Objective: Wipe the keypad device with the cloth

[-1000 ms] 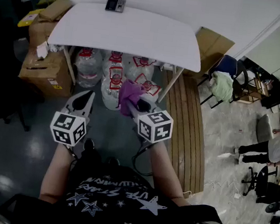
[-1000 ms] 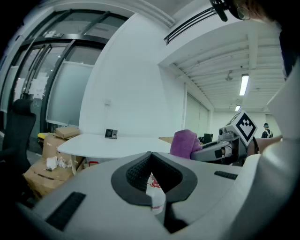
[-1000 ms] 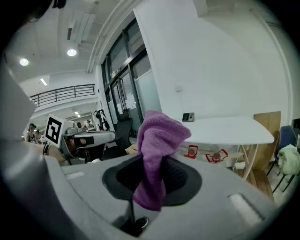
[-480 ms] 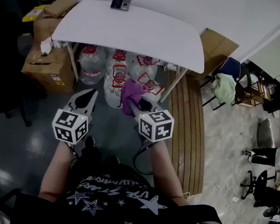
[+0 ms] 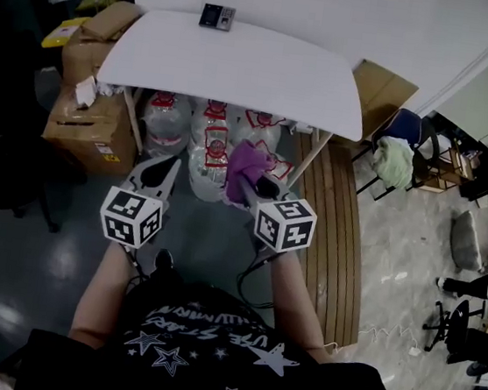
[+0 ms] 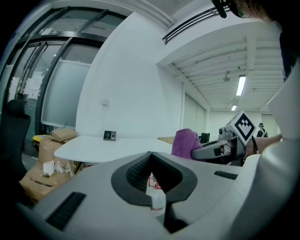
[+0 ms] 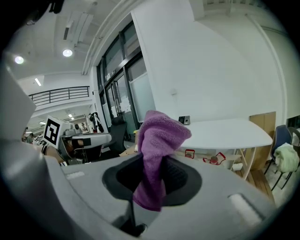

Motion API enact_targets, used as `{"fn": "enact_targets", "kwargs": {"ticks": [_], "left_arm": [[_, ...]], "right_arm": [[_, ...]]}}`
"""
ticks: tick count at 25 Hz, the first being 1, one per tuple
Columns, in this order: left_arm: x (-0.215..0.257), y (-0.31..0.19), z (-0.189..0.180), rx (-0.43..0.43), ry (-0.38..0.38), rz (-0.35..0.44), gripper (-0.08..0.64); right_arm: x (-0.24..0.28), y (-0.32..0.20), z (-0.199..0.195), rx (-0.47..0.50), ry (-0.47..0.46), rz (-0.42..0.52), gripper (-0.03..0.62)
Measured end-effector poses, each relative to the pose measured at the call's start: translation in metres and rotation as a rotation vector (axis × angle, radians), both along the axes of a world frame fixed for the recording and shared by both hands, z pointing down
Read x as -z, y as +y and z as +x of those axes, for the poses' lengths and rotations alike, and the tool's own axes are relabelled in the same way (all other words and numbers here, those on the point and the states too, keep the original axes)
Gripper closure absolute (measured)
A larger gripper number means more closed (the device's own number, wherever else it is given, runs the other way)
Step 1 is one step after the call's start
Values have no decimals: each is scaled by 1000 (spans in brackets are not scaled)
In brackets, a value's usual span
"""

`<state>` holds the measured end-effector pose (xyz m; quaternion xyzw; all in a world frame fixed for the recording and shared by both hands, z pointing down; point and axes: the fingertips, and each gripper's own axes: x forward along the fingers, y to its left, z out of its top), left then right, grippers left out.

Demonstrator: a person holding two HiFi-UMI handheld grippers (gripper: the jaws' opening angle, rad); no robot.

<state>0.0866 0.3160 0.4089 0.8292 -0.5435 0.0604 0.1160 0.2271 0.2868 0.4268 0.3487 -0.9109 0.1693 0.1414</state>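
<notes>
Bunched, fuzzy purple cloth (image 7: 158, 136)

A white table (image 5: 242, 66) with rounded corners stands against the white wall. The only thing on its top is the small dark keypad device (image 5: 217, 16), lying at the far edge close to the wall, left of the middle. Under the table, large clear water jugs (image 5: 167, 118) with red labels stand crowded together on the dark floor (image 5: 35, 243). Cardboard boxes (image 5: 90, 122) are piled beside the table's left end, and a long wooden slatted panel (image 5: 325, 217) lies on the floor at its right end
</notes>
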Motion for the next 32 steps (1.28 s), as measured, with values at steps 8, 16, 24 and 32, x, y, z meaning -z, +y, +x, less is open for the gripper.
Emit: {"fn": "enact_targets", "kwargs": {"ticks": [8, 16, 24, 32], "left_arm": [[-3, -46, -57, -28, 28, -19, 554], [-13, -83, -125, -40, 60, -27, 554], [-27, -100, -160, -84, 77, -44, 554], [-41, -118, -176, -81, 94, -84, 554]], "right_arm": [[5, -43, -52, -38, 18, -1, 497], [1, -80, -108, -91, 22, -8, 497], [-5, -98, -137, -154, 31, -26, 497], [-18, -119, -146, -168, 61, -63, 497]]}}
